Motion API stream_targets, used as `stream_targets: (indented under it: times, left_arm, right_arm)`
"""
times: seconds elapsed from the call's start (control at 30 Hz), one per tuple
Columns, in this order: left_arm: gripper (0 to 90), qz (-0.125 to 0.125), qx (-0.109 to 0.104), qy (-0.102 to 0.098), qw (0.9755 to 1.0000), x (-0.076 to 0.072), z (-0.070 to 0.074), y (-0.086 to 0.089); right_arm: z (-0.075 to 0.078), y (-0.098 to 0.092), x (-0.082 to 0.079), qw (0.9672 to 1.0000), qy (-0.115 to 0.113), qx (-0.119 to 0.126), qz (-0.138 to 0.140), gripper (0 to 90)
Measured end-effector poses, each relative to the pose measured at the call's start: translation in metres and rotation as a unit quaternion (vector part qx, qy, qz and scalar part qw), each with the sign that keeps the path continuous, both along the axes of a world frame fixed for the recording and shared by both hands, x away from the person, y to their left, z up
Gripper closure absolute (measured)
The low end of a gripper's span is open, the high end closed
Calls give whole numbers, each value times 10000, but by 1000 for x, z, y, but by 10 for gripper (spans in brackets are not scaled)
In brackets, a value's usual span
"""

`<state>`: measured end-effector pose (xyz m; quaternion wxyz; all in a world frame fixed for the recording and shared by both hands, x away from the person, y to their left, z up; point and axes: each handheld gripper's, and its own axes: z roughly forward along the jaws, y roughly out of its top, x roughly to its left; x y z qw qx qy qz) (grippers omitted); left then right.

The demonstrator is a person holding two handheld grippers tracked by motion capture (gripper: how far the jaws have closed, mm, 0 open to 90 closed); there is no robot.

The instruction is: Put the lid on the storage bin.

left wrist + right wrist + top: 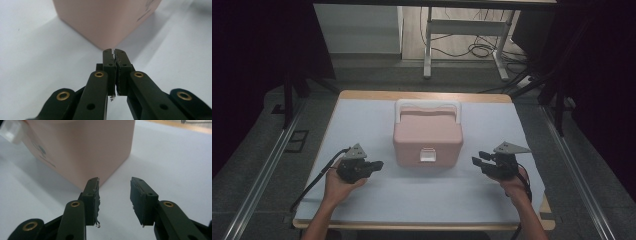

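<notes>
A pink box (427,137) with a white handle sits mid-counter (362,200). The left gripper (374,165) waits just left of it, jaws pressed together on nothing. The right gripper (478,162) sits just right of it, jaws apart and empty.

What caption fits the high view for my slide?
Pink plastic lidded box with white handle on a white-covered table, left hand-held gripper and right hand-held gripper either side.
</notes>
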<state>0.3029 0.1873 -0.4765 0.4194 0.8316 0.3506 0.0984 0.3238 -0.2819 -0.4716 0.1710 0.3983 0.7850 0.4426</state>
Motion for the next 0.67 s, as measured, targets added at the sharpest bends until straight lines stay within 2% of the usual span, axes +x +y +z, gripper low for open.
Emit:
stream_targets:
  times: [0.1,0.67]
  left_arm:
    - [875,44,-43,17,10000,1,0,1]
    - [846,85,-99,-12,9999,2,-2,3]
  right_arm:
    - [-8,-3,0,10000,83,9,-18,586]
    - [-7,-1,0,10000,26,13,-15,580]
